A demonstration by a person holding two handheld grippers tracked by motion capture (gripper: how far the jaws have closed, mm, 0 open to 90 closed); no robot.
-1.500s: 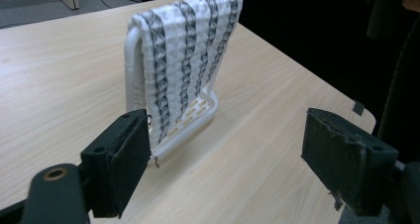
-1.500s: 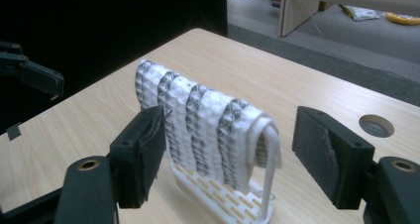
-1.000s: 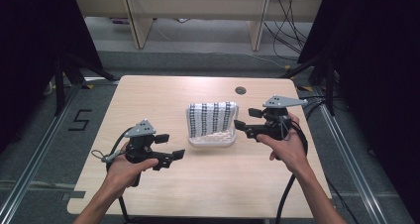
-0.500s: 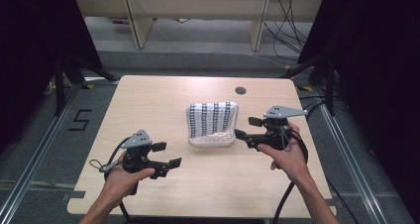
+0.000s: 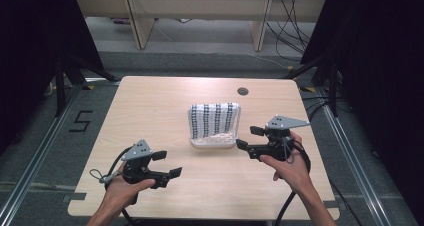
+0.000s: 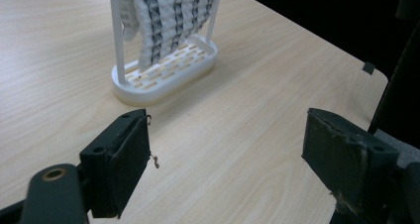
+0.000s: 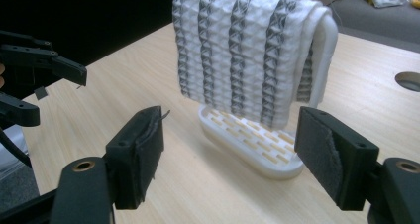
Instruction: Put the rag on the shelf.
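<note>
The left gripper [image 5: 166, 165] is held over the near-left part of the light wooden table [image 5: 150, 106], jaws spread wide with nothing between them. Ahead of it and to its right, well apart, stands the white slotted plastic rack [image 6: 166, 70] with thin upright posts.

Draped over the rack's top rail is the white-and-grey striped waffle-weave cloth [image 7: 242, 50], hanging down both sides and stopping just above the slotted base.

The right gripper [image 7: 230, 152] sits near the rack's right end, facing the cloth's broad hanging face. Its jaws are also wide apart and empty.

Handling judgement:
- The cloth looks soft, thick and light. It should compress under the pads and is unlikely to slip, given its textured weave.
- It will sag and trail once lifted off the rail.
- The rack looks light and rigid. It could tip or slide if the cloth is dragged sideways.
- Best hold: pinch the cloth's upper edge or a corner close to the rail and lift upward, clear of the posts.
</note>
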